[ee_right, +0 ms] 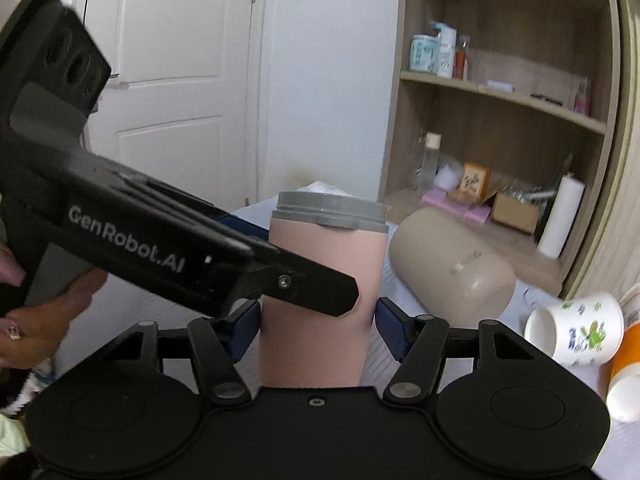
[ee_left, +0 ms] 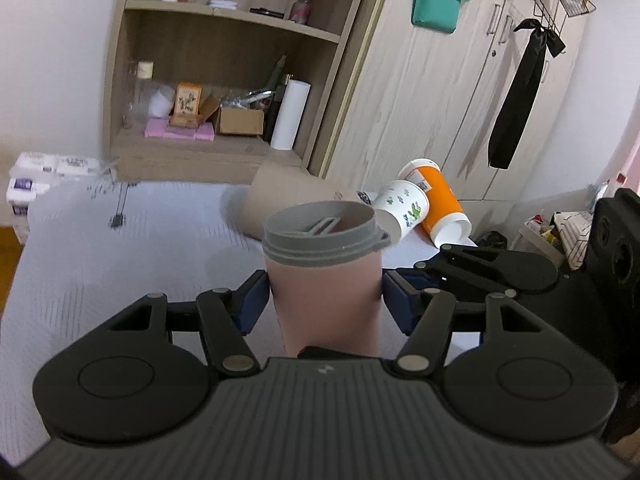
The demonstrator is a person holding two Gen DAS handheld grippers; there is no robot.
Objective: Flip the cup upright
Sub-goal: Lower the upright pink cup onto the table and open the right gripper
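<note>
A pink cup [ee_left: 324, 292] with a grey screw rim stands upright on the white bedsheet, mouth up; it also shows in the right wrist view [ee_right: 320, 292]. My left gripper [ee_left: 324, 300] straddles it, its blue pads [ee_left: 252, 300] close beside the cup walls with small gaps. My right gripper [ee_right: 318, 324] straddles the same cup from another side, its blue pads [ee_right: 394, 328] also just off the walls. The left gripper's black body [ee_right: 132, 236] crosses the right wrist view in front of the cup.
A tan cup [ee_right: 452, 264] lies on its side behind the pink one. A white patterned cup [ee_left: 402, 206] and an orange cup [ee_left: 440, 204] lie tipped at the right. A wooden shelf unit [ee_left: 224, 80] and wardrobe doors [ee_left: 440, 100] stand behind the bed.
</note>
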